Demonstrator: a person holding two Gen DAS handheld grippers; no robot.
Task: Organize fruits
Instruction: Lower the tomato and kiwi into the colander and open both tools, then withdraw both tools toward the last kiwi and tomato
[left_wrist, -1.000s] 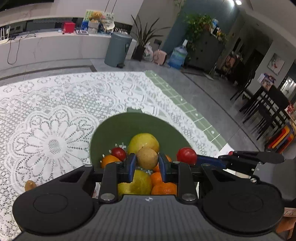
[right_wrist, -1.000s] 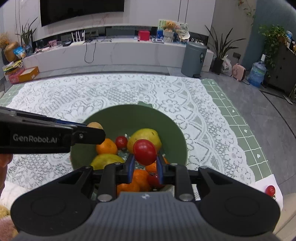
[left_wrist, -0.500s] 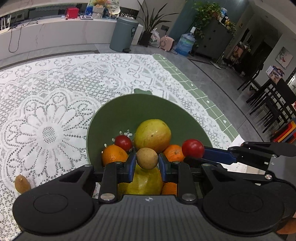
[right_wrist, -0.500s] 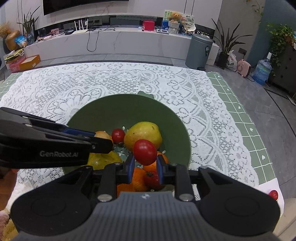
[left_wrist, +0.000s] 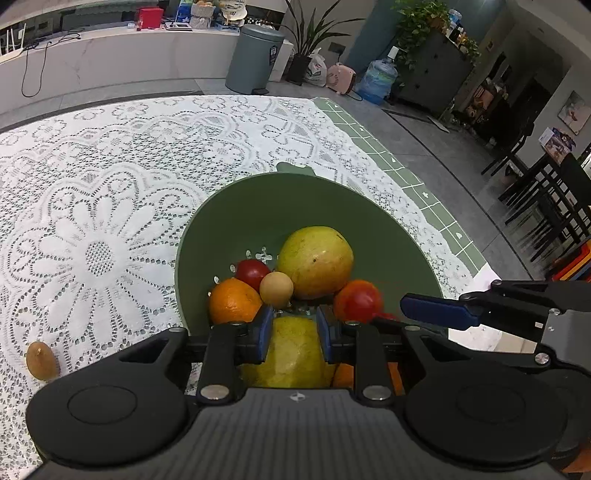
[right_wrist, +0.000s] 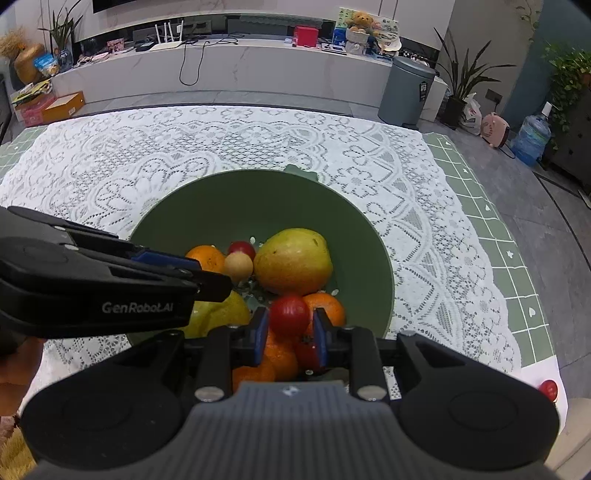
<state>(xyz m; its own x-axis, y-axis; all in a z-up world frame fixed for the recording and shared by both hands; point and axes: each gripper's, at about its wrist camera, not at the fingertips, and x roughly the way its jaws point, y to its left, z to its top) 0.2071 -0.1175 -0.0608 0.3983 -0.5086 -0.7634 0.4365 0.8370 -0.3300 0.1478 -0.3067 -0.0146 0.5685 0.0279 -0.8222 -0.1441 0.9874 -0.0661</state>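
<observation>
Both hand-held grippers have let go since a second ago, when the left one pinched the tan round fruit (left_wrist: 276, 289) and the right one pinched the red tomato (right_wrist: 289, 315). Now the tan fruit rests in the green bowl (left_wrist: 258, 206), wedged between an orange (left_wrist: 233, 301), a small red fruit (left_wrist: 252, 268) and the big yellow-green mango (left_wrist: 314, 261). The left hand-held gripper (left_wrist: 294, 329) stands open just behind it, fingers apart over a second yellow fruit (left_wrist: 291, 354).

Seen from the right wrist, the tomato sits on top of the pile with visible gaps to each blue pad, so the right hand-held gripper (right_wrist: 289, 332) also looks open, though only narrowly; whether a pad still brushes the tomato I cannot tell.

Beyond the bowl, one brown fruit (left_wrist: 41, 360) lies on the lace cloth (left_wrist: 92, 184) toward the bench's near left edge, and a small red fruit (right_wrist: 548, 388) lies near the bench's near right corner.

My worry is the heap: the tomato is perched high on rounded oranges, and a pad catching it as the gripper pulls back could roll it over the rim. The two grippers are also close together and could knock each other.
</observation>
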